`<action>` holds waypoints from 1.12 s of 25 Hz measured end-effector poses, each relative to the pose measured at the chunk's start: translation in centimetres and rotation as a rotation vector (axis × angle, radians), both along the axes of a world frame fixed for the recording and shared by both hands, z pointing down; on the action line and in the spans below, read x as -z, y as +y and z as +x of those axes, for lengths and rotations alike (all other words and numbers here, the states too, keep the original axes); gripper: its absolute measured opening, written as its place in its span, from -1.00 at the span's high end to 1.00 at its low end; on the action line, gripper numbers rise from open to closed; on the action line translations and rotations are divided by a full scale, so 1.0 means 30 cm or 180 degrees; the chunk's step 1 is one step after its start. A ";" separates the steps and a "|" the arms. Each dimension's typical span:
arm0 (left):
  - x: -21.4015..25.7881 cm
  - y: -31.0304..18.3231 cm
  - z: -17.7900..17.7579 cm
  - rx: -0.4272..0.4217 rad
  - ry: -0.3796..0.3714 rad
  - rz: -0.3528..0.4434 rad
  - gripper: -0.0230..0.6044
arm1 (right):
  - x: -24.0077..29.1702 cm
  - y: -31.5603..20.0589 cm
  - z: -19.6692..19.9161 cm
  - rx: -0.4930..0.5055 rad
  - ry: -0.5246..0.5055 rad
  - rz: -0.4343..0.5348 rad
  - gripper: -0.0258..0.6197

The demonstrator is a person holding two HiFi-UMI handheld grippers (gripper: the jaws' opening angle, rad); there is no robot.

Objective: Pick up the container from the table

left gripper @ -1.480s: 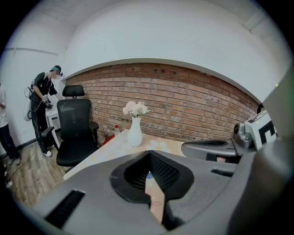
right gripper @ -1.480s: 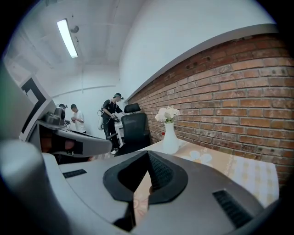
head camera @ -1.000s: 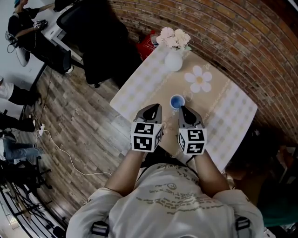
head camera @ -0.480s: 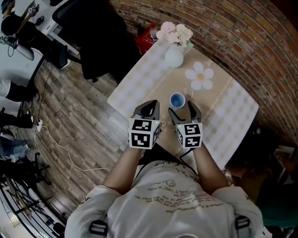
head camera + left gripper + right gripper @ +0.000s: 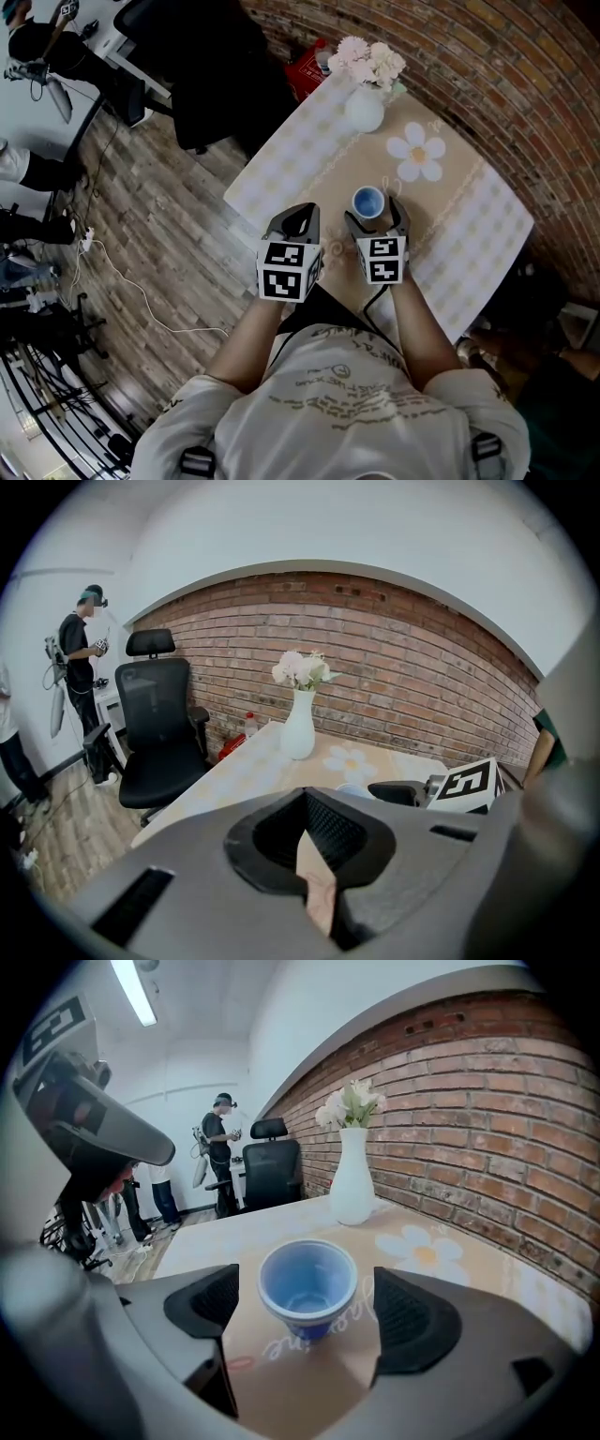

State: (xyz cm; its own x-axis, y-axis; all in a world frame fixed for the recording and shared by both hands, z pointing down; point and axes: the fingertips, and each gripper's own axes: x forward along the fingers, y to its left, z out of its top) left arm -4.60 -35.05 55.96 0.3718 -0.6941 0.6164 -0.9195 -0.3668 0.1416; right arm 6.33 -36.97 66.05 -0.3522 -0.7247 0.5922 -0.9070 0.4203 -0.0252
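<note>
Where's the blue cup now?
Head view, centre: blue cup on the table, untouched between the jaws of the right gripper, which have just been opening; white vase beyond.

In its own view the left tool (image 5: 306,810) hides the container (image 5: 354,789) but for a sliver of rim. From the head view, the right tool (image 5: 375,214) and its arm cover part of the near edge of the desk (image 5: 281,159).

**Item tally, one table**

Counted one table (image 5: 281,159), one blue container (image 5: 367,201), one white vase (image 5: 364,111) (blooms ran together, no count taken), one daisy print (image 5: 416,152) and one black office chair (image 5: 159,719). Grippers numbered two: left gripper (image 5: 298,217), right gripper (image 5: 375,217).
</note>
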 end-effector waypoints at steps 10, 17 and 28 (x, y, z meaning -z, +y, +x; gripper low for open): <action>-0.030 -0.025 -0.014 0.0056 -0.0058 -0.0045 0.92 | -0.077 -0.043 -0.010 0.0037 0.0111 -0.0081 -0.36; -0.031 -0.029 -0.026 0.0090 -0.0098 -0.0042 0.92 | -0.081 -0.052 -0.019 0.0123 0.0153 0.0009 -0.34; -0.035 0.005 -0.027 0.0107 -0.0114 -0.0063 0.92 | -0.068 -0.026 -0.012 0.0085 0.0041 -0.0042 -0.23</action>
